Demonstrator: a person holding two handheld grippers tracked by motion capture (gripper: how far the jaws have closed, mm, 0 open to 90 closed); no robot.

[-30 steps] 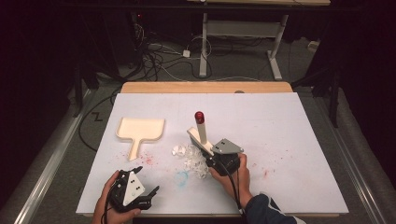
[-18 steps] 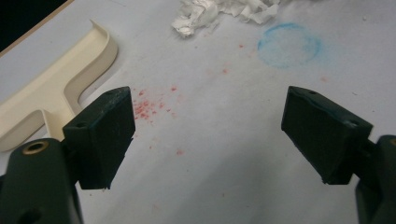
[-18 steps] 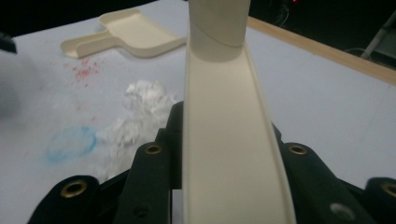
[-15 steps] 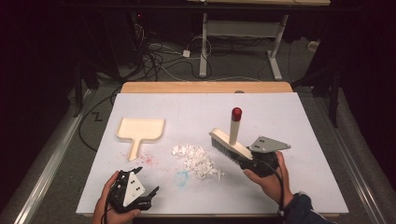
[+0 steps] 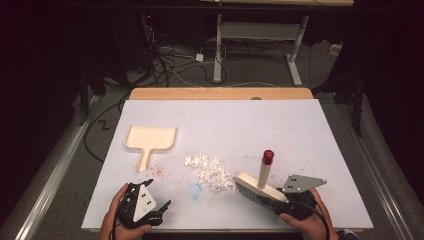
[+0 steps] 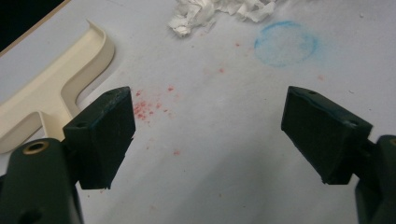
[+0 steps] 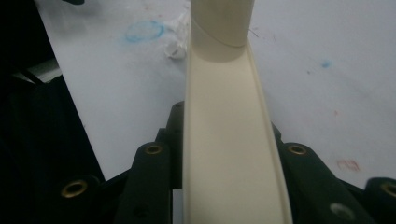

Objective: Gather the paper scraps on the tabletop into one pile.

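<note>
Cream brush (image 5: pixel 255 187) being held by right hand-held gripper (image 5: pixel 292 202) | left hand-held gripper (image 6: pixel 205 135) idling wide | risk: paper scraps (image 5: pixel 210 170) ahead scattering past dustpan (image 5: pixel 150 140)

Between the black jaws of the right gripper (image 5: pixel 280 204) sits a cream plastic hand brush (image 5: pixel 257 187); its bristles look grey, though the high view is too coarse to be sure, and its upright cream handle ends in a dark red cap. Ahead of the black jaws of the left gripper (image 6: pixel 208 135), the white table sheet (image 5: pixel 240 125) carries red speckles and a pale blue chalky ring (image 6: pixel 285 45). Beyond lie white crumpled paper scraps (image 6: pixel 219 11); to their left, a cream plastic dustpan (image 6: pixel 51 88).
</note>
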